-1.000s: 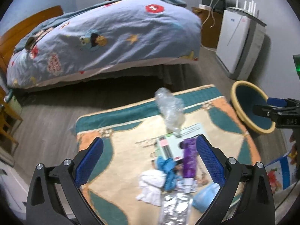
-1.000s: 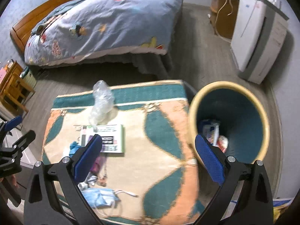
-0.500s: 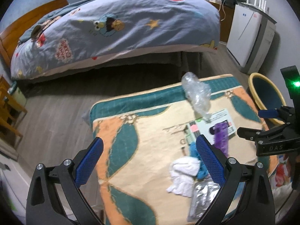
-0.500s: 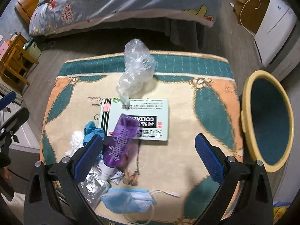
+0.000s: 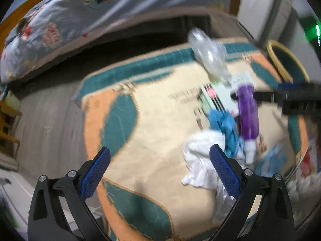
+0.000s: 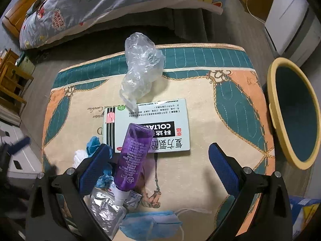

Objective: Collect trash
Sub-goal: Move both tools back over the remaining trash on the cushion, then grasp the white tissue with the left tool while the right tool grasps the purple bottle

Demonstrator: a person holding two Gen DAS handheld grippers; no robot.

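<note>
Across the bench, which is draped in a patterned cloth, your trash lies clustered toward the near left corner. Your right tool hangs above that cluster with its blue pads wide apart, gripping nothing; the purple bottle lies just inside its left pad, cap end toward you, its far end resting on the flat medicine box. A crumpled clear plastic bag sits beyond the box, near the far edge, its tail touching the box. Close to the near edge you have a blue face mask, a silver foil packet, a blue glove and a white tissue (partly hidden behind the tool). Your left tool is likewise spread and empty, over the bench's left side; its view is motion-blurred. Off the right edge stands the yellow-rimmed bin, tilted toward the bench.
</note>
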